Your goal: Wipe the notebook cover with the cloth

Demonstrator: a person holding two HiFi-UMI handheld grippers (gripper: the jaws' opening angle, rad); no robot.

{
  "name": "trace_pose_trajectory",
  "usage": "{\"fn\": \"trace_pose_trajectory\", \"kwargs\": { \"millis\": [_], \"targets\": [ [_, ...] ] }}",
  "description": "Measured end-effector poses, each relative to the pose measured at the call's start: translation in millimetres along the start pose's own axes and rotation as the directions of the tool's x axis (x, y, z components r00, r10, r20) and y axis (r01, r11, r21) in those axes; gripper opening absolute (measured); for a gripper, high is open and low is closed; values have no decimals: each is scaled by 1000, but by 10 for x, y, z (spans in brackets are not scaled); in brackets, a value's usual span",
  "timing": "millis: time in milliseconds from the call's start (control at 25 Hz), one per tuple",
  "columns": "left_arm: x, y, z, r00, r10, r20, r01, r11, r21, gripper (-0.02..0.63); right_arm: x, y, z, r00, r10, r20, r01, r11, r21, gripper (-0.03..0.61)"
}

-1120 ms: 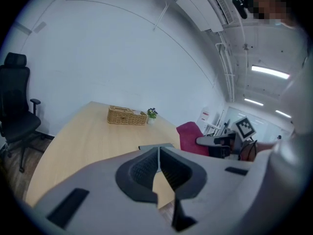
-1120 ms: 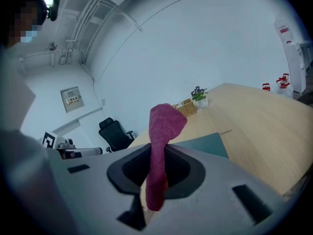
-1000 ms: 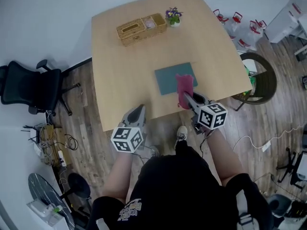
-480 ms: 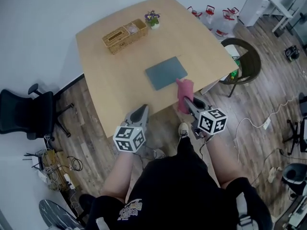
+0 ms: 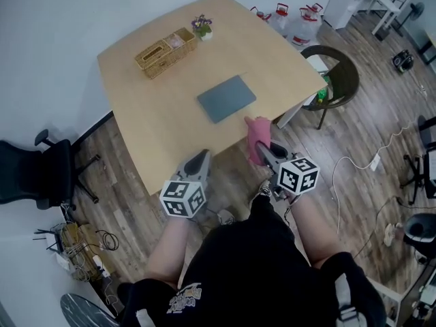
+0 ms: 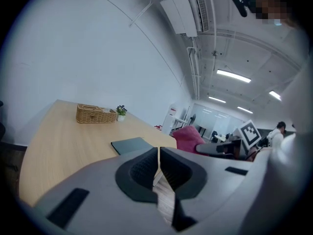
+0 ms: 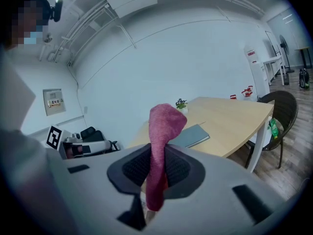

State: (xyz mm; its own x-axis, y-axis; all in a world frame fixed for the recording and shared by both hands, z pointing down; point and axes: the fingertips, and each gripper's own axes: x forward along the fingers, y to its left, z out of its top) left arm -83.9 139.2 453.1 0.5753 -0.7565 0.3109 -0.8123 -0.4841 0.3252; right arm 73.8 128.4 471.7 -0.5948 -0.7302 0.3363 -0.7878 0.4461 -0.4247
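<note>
Notebook (image 5: 227, 98) is left untouched on the desk (image 5: 157, 118), its wiping seemingly finished or unstarted, the cloth (image 5: 256, 135) being pinched off-desk in the right claw (image 5: 263, 148), the left claw (image 5: 200, 157) closed empty.

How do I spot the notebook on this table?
Start at the light wooden table. Its far edge holds a woven wicker basket and a small potted plant; nearer the middle lies the flat grey-blue rectangular notebook. It alone is thin, dark and closed.
</note>
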Motion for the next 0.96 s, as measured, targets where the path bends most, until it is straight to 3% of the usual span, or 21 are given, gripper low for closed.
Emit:
{"fn": "trace_pose_trajectory", "kwargs": {
  "millis": [960],
  "targets": [
    [156, -31, 112, 1000, 10, 26, -10, 1000, -18, 15, -34, -18, 196, 999, 25, 21, -25, 999, -26, 66]
  ]
}}
